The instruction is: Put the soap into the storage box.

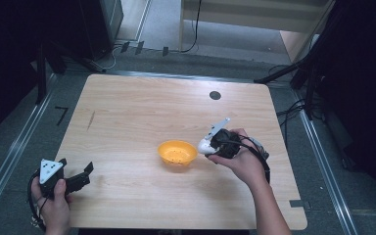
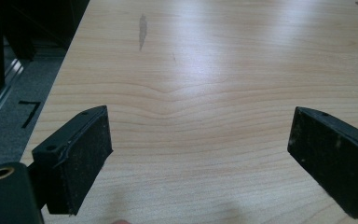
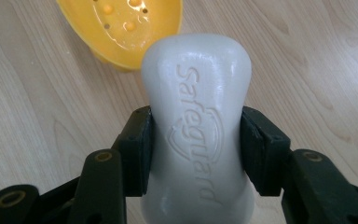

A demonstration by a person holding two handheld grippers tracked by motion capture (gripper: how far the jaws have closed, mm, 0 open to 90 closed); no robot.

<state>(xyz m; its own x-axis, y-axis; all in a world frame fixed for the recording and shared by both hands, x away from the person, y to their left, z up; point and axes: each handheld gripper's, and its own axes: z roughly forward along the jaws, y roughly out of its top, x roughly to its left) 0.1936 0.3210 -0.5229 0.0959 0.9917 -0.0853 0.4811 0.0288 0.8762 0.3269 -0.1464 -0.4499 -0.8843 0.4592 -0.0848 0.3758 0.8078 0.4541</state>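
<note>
pale wooden table (image 1: pixel 127 122) carries a white soap bar (image 3: pixel 198 121), waisted, embossed "safeguard", pinched at its narrow middle by the right gripper (image 3: pixel 196 154), just beside a perforated yellow dish (image 3: pixel 121 28). left gripper (image 2: pixel 200 154) rests spread wide near the table's left edge.

The word "safeguard" stands embossed lengthwise on a white soap bar (image 3: pixel 196 135); a black "7" mark (image 2: pixel 30 112) sits on the floor beside the bench (image 2: pixel 214 70).

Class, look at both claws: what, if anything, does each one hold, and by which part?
The right claw grips a white soap bar across its narrow middle, one jaw on each long side. The left claw is open and holds nothing.
</note>
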